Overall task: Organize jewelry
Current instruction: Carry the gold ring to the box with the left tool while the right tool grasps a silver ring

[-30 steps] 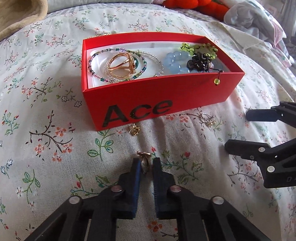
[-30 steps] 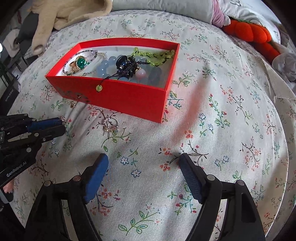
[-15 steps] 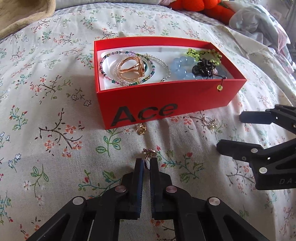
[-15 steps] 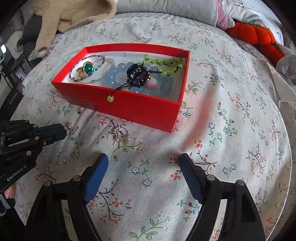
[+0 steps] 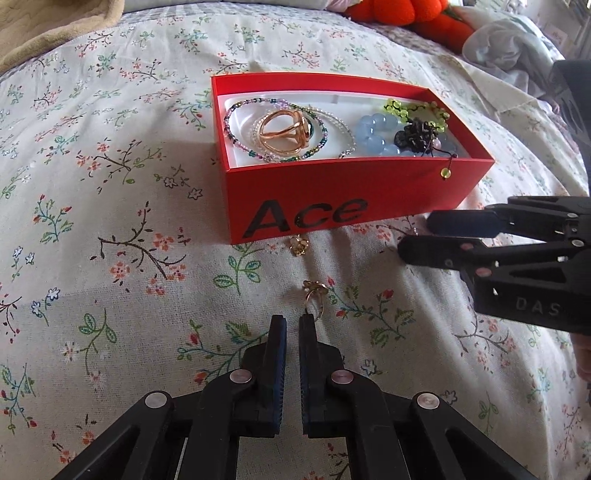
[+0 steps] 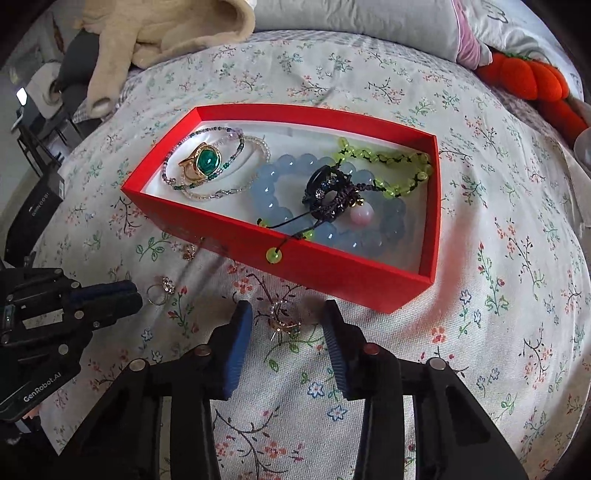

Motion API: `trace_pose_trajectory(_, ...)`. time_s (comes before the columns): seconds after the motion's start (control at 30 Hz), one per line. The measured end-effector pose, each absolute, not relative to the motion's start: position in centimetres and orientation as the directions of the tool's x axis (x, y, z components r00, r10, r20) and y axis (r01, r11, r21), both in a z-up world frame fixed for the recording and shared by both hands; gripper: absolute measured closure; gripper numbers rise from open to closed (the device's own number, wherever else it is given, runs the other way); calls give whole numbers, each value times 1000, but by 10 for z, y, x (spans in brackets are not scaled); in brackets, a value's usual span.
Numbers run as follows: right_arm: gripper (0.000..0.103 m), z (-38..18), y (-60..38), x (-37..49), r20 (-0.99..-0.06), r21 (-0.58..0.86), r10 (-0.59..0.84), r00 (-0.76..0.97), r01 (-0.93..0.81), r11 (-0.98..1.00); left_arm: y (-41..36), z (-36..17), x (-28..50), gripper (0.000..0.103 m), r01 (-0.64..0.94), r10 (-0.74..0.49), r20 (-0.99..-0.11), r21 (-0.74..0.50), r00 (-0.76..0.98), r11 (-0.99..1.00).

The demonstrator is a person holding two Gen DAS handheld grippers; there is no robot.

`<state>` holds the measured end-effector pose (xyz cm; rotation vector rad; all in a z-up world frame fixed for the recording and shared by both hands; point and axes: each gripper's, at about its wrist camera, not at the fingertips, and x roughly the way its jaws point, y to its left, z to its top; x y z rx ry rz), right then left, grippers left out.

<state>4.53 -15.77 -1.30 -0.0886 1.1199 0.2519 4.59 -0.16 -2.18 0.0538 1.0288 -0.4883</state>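
Note:
A red "Ace" box (image 5: 332,199) (image 6: 332,269) on the flowered bedspread holds bead bracelets, a blue bead bracelet (image 6: 280,173) and a gold ring with a green stone (image 6: 205,160). My left gripper (image 5: 291,321) (image 6: 133,293) is shut. A small gold ring (image 5: 314,295) (image 6: 159,291) lies just past its right fingertip, not between the pads. My right gripper (image 6: 286,306) (image 5: 415,238) is closing by the box's front wall. A jewelled gold ring (image 6: 284,321) lies between its fingers, and the pads are not touching it. A small gold charm (image 5: 298,243) (image 6: 189,252) lies by the box front.
A beige blanket (image 6: 147,37) lies at the far left of the bed. An orange plush toy (image 6: 528,77) and a grey pillow (image 6: 369,22) are at the far side. A green bead on a cord (image 6: 273,255) hangs over the box's front wall.
My right gripper has moved toward the box, over the jewelled ring, and its jaws have narrowed. The left jaws have closed, and the small ring now lies ahead of the tips instead of between them.

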Motion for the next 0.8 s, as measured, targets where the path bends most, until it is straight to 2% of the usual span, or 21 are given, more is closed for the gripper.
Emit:
trace_pose_trajectory(0.07,82,-13,-156,47,-898,53,154,413,-245,968,-1,-22,45,101,416,-375,-830,-195,412,888)
trace_pose_trajectory(0.1,86,-13,-155,49,-898,54,154,412,-245,968,-1,-22,45,101,419,-380,-831,-201,405,886)
trace_pose_trajectory(0.17,97,-11,-156,51,-898,70,166,407,-240,968,-3,-23,44,91,424,-382,-833,-201,401,883)
trace_pose_trajectory(0.27,98,-7,-164,52,-895,116,199,399,-222,968,-5,-22,43,76,427,-384,-830,-200,404,882)
trace_pose_trajectory(0.47,99,5,-184,53,-875,224,271,400,-162,961,-12,-27,47,72,428,-368,-839,-184,401,885)
trace_pose_trajectory(0.8,99,7,-191,50,-884,218,251,395,-127,968,-28,-32,59,71,413,-315,-839,-121,443,903)
